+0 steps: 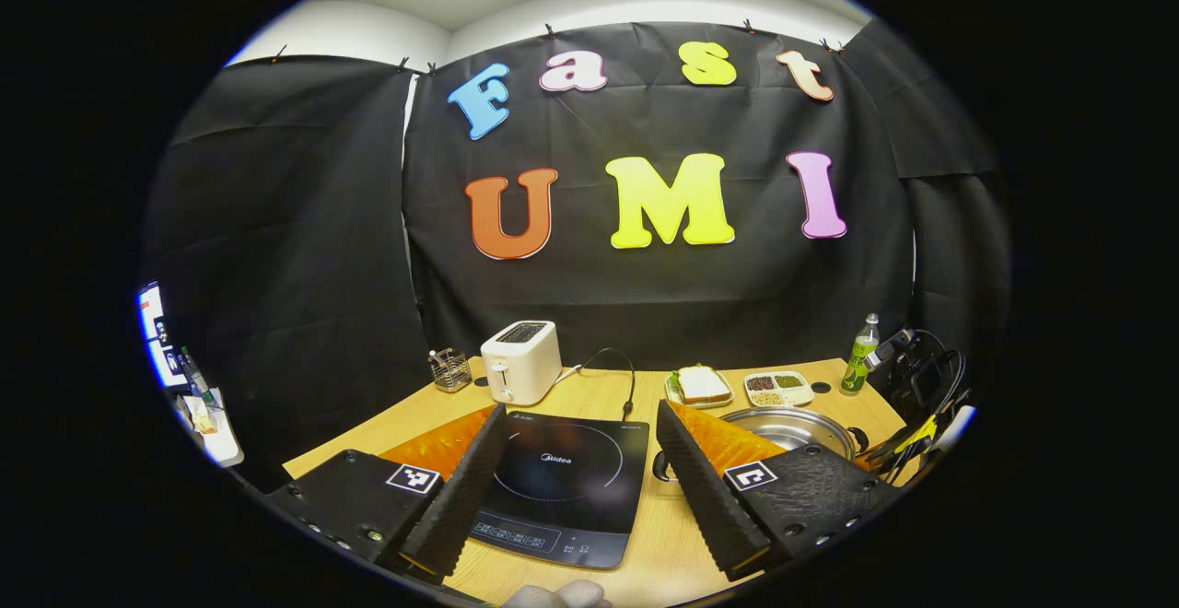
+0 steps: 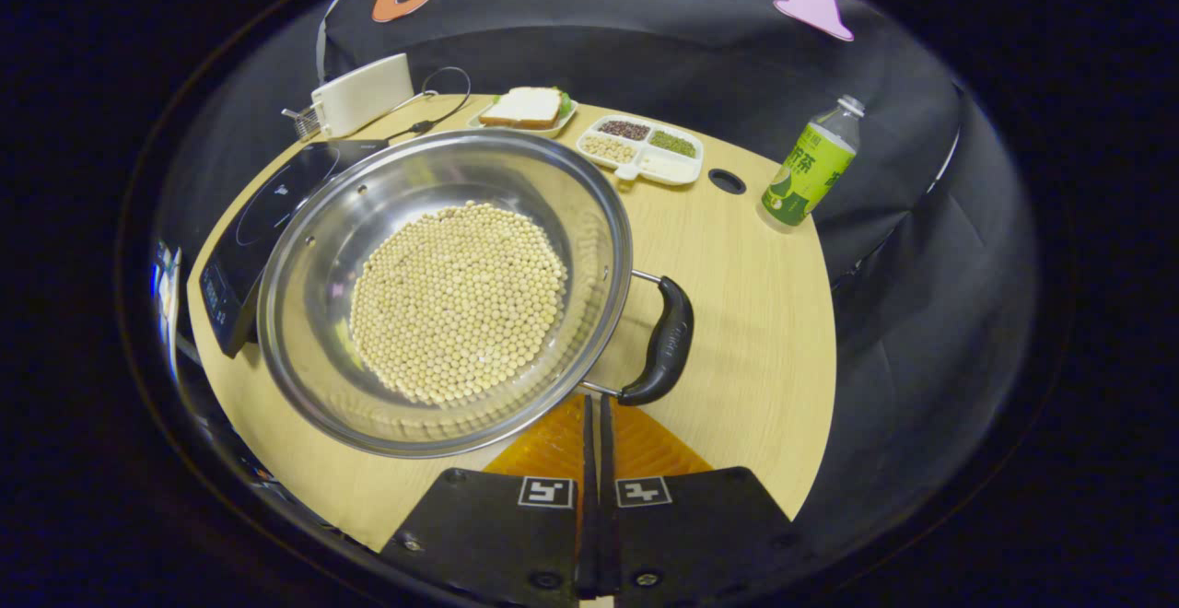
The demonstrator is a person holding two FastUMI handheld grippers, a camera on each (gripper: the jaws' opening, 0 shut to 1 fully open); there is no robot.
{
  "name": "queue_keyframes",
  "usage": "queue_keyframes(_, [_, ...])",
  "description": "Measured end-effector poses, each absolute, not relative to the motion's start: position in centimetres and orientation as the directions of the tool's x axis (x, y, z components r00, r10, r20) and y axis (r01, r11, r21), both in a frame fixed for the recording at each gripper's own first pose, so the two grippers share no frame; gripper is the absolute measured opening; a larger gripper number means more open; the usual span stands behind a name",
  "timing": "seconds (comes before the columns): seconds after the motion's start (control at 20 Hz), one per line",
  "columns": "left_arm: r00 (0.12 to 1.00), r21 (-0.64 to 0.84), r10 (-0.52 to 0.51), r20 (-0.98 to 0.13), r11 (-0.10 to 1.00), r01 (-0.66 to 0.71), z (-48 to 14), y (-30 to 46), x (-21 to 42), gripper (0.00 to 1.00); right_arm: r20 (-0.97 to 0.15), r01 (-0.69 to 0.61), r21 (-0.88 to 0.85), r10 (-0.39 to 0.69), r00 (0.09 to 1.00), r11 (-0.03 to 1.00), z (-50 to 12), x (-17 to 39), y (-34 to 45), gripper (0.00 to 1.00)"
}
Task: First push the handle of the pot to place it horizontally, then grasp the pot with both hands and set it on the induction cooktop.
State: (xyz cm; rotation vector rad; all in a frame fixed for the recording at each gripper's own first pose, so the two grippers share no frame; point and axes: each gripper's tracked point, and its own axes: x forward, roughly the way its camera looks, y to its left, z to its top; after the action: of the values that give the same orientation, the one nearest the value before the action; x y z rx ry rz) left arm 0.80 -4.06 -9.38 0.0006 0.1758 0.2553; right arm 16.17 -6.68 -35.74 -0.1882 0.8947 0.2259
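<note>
The first step looks to be in hand: the right gripper [image 2: 594,424], jaws clenched on nothing, hovers low over the counter [image 2: 746,313] with its tips just beside the near end of the pot [image 2: 442,295] handle [image 2: 665,343], at 6 o'clock of the pot (which holds pale beans and sits just right of the induction cooktop [image 2: 262,221]). The next move likely calls for nudging that handle level, then a two-sided grasp. The left gripper [image 1: 580,470] waits above the cooktop with jaws released, the pot at its 3 o'clock.
</note>
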Motion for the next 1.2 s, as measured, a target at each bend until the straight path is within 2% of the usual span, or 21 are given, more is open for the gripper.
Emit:
queue_keyframes(0.2, [0.956, 0.024, 0.233, -0.177, 0.972, -0.233, -9.4, -4.4, 0.8, 0.96, -0.769, -0.235, -0.057, 0.108, 0.631, 0.970, -35.1, 15.7, -7.0, 0.04])
queue_keyframes(0.45, [0.971, 0.024, 0.165, -0.172, 0.986, -0.163, -9.7, -4.6, 1.1, 0.96, -0.706, -0.151, -0.062, 0.064, 0.706, 0.987, -32.0, 13.1, -7.9, 0.01])
queue_keyframes(0.65, [0.981, 0.027, 0.075, -0.178, 0.997, -0.072, -10.6, -4.9, 1.4, 0.96, -0.635, -0.115, -0.082, 0.037, 0.772, 0.990, -28.5, 10.1, -7.5, 0.18])
queue_keyframes(0.8, [0.982, 0.035, 0.005, -0.188, 0.999, 0.001, -11.6, -5.2, 2.0, 0.96, -0.587, -0.082, -0.098, 0.009, 0.810, 0.992, -26.6, 8.3, -7.1, 0.84])
queue_keyframes(0.85, [0.981, 0.037, -0.011, -0.192, 0.999, 0.019, -12.0, -5.3, 2.1, 0.96, -0.577, -0.062, -0.090, -0.002, 0.817, 0.994, -26.1, 7.8, -6.9, 0.93])
queue_keyframes(0.95, [0.978, 0.042, -0.042, -0.206, 0.998, 0.051, -12.8, -5.7, 2.5, 0.96, -0.567, -0.019, -0.055, -0.016, 0.824, 0.998, -25.7, 7.3, -6.8, 0.95])
queue_keyframes(1.2, [0.957, 0.027, -0.082, -0.280, 0.995, 0.093, -16.5, -7.4, 4.6, 0.96, -0.586, -0.001, 0.023, 0.014, 0.810, 1.000, -26.8, 8.2, -6.6, 1.00])
